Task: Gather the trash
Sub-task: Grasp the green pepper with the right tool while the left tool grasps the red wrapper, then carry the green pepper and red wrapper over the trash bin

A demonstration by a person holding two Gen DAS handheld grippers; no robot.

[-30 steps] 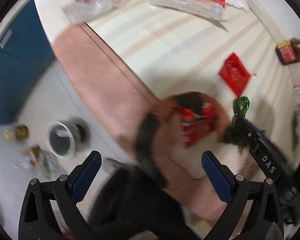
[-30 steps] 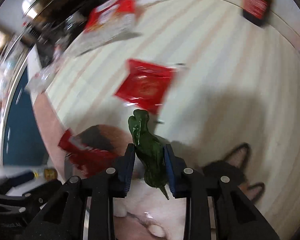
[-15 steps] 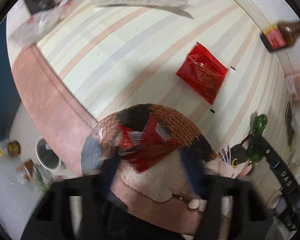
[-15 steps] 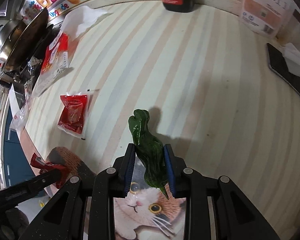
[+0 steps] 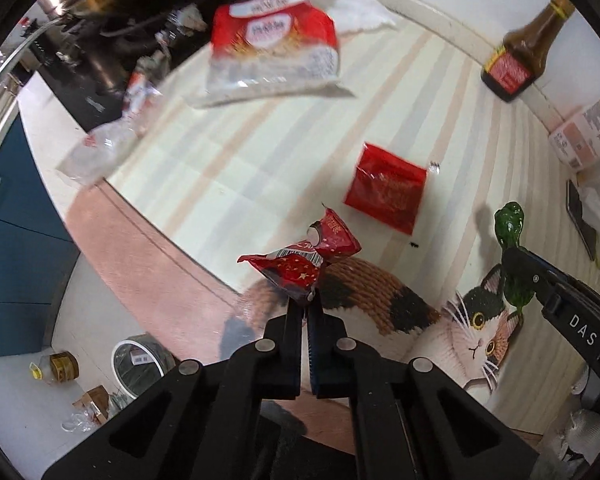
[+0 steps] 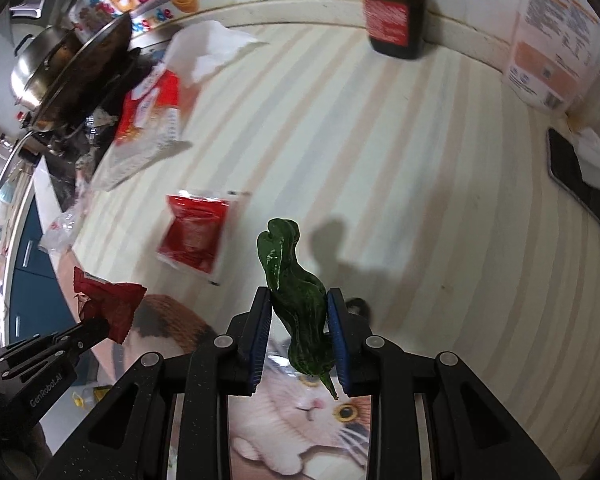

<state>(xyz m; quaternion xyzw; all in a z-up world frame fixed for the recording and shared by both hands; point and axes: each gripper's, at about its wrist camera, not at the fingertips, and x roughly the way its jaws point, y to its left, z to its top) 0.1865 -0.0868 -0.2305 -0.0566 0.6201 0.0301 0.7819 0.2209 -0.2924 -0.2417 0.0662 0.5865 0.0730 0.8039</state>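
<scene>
My left gripper [image 5: 308,308] is shut on a crumpled red wrapper [image 5: 300,264] and holds it above the counter's front edge; it also shows in the right wrist view [image 6: 108,304]. My right gripper [image 6: 298,312] is shut on a crumpled green wrapper [image 6: 296,292], also seen in the left wrist view [image 5: 512,256]. A flat red sachet [image 5: 386,186] lies on the striped counter beyond both grippers, also in the right wrist view [image 6: 194,234]. A larger red and white bag [image 5: 272,52] lies further back.
A clear plastic wrapper [image 5: 100,148] lies at the counter's left edge. A brown sauce bottle [image 6: 394,8] and a carton [image 6: 552,36] stand at the back wall. A phone [image 6: 580,184] lies right. A bin [image 5: 138,364] stands on the floor below. Pans [image 6: 60,64] sit back left.
My left gripper has shut on the red wrapper and lifted it off the cat mat. My right gripper still holds the green wrapper and has swung right over the counter.
</scene>
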